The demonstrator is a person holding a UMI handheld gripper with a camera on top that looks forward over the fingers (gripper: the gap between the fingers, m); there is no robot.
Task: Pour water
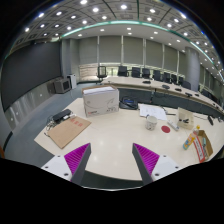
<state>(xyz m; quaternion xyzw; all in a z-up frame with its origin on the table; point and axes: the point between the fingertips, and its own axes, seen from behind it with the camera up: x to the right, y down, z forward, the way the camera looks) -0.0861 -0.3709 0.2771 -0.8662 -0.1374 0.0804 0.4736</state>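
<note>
Gripper: my gripper point(116, 163) hangs high above the counter point(110, 135), its fingers spread wide with nothing between them.
Pads: I count two magenta pads point(77, 158), one on each finger, both bare.
Counter: one pale counter lies well beyond and below the fingers, in a large meeting room.
Cup: I see one small white cup point(151, 123) standing on the counter, ahead of the right finger and well apart from it.
Bottle: one orange-and-white container point(184, 120) stands just right of the cup; I cannot tell whether it holds water.
White box: one white box point(100, 99) sits at the far left part of the counter.
Brown board: one flat brown board point(68, 131) lies at the near left end.
Coloured packet: one red and yellow packet point(203, 146) lies at the right end.
Chairs: a row of dark chairs point(141, 72) stands at the far desks; too small for me to count.
</note>
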